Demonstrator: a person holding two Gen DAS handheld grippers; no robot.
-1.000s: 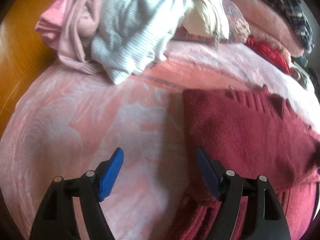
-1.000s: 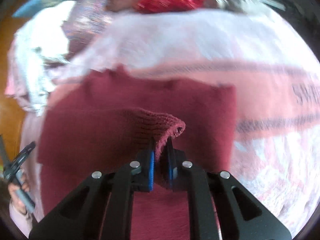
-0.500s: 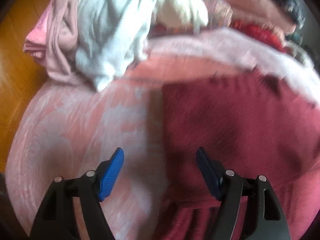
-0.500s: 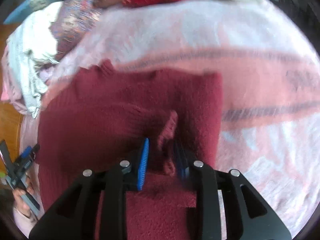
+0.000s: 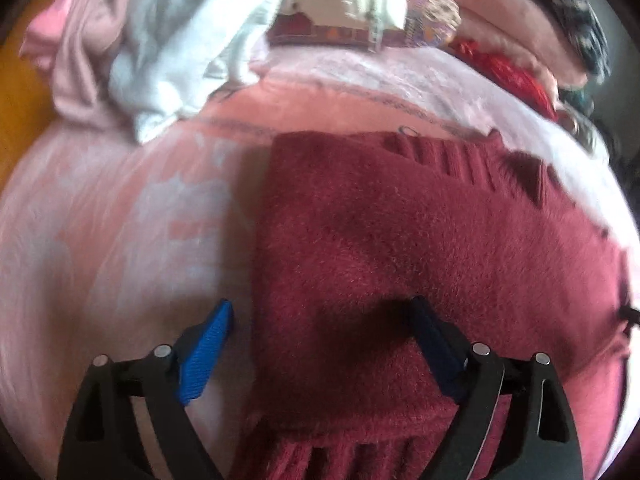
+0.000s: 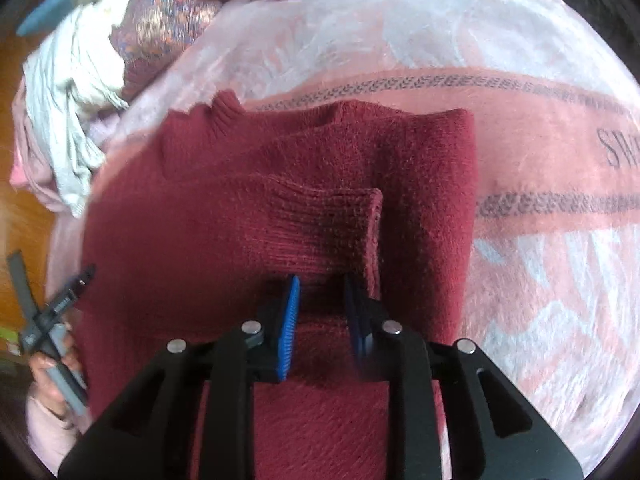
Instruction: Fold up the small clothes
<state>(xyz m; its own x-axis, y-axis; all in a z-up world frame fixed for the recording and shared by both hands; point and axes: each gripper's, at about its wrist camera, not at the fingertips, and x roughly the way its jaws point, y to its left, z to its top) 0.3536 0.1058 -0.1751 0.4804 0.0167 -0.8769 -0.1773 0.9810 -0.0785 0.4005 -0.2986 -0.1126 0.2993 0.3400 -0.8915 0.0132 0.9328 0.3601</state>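
Pink fleecy blanket [image 6: 540, 168] is lying under your dark red knitted sweater [image 6: 248, 184]. Your right gripper [image 6: 320, 312] is opening, the ribbed sleeve cuff [image 6: 344, 224] lying just ahead of its fingertips. Your left gripper [image 5: 320, 324] is widening, straddling the sweater's edge without gripping.

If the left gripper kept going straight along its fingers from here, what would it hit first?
Most likely the left edge of the maroon sweater, which lies between the opening fingers of the left gripper, with the pink blanket just beside it; depth is unclear.
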